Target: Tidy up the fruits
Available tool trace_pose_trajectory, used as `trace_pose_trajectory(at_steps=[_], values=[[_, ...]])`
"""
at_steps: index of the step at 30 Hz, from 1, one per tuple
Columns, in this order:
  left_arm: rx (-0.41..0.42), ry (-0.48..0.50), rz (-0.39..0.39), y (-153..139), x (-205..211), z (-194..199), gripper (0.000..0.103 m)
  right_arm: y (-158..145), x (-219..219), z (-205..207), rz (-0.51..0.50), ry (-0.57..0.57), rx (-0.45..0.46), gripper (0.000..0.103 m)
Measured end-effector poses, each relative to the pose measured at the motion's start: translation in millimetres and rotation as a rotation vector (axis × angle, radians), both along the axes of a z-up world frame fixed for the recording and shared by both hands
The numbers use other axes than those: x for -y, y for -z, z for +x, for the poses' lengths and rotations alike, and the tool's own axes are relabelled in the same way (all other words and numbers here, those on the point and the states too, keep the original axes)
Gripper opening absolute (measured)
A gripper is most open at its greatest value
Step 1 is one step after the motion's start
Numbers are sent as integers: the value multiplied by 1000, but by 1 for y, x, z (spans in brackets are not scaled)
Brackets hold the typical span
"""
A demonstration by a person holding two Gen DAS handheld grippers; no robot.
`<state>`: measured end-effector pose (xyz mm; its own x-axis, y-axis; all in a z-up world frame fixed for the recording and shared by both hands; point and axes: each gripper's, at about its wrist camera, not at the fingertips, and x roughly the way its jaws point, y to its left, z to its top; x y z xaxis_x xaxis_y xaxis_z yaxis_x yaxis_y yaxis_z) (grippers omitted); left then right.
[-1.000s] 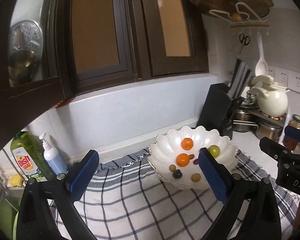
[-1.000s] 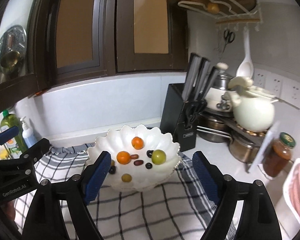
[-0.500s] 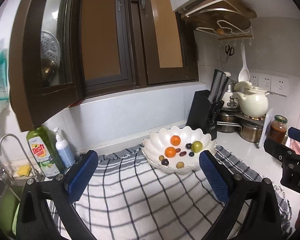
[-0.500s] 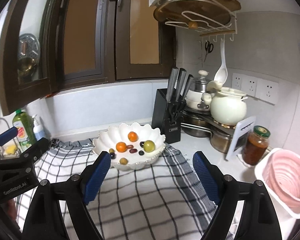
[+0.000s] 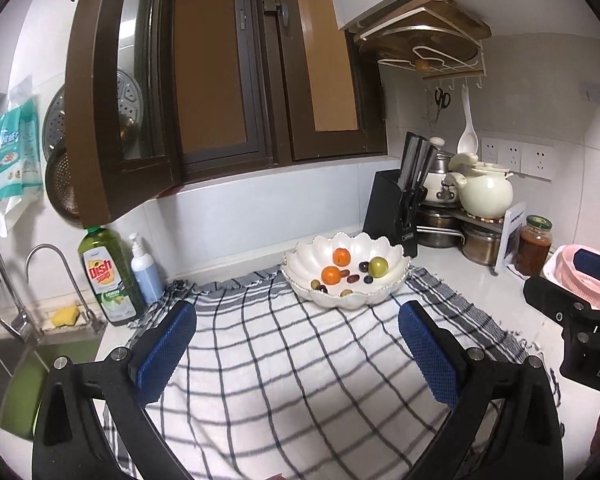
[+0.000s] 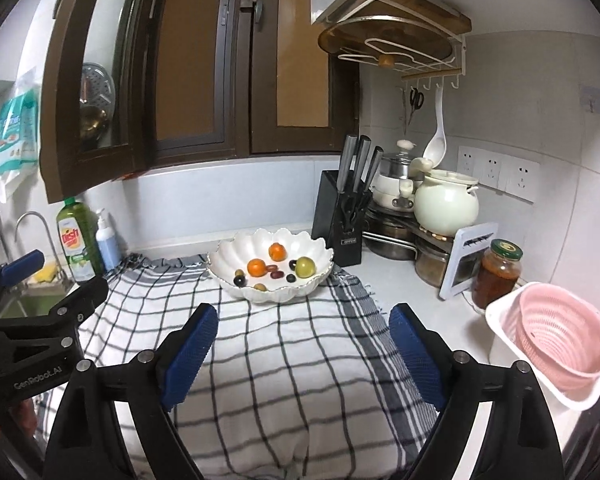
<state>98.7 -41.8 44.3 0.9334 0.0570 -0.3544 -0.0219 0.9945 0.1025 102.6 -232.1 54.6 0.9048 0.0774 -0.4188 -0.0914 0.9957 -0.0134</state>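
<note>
A white scalloped bowl (image 5: 396,262) (image 6: 320,254) stands at the far end of a checked cloth (image 5: 292,360) (image 6: 284,360). In it lie two oranges (image 5: 331,275) (image 6: 256,267), a green fruit (image 5: 378,267) (image 6: 305,267) and several small dark and olive-coloured fruits. My left gripper (image 5: 296,354) is open and empty over the near cloth, well short of the bowl. My right gripper (image 6: 302,354) is open and empty, also well short of the bowl. Each gripper shows at the edge of the other's view.
A knife block (image 6: 342,216), pots, a cream kettle (image 6: 446,204) and a red jar (image 6: 496,274) stand at the back right. A pink strainer in a white tub (image 6: 556,340) is at the right. Dish soap (image 5: 106,276), a pump bottle and a sink (image 5: 20,376) are at the left.
Both grippers have pulled back from the bowl, which now looks smaller and farther. More of the cloth, sink and pink strainer has come into view. Both stay open.
</note>
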Motion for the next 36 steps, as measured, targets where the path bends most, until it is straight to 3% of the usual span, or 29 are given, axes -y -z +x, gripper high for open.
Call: trace_pose_trajectory(at_steps=[14,22,36], values=[[-12,5,3,4,1,-43,103,5,-1,-38,-7,-15,0,89],[26,2,26,-1,1,-63,103,3,0,-51,-4,-8,13,89],[38,13,24,-7,3,-75,103,-2,4,-65,5,-3,27,89]])
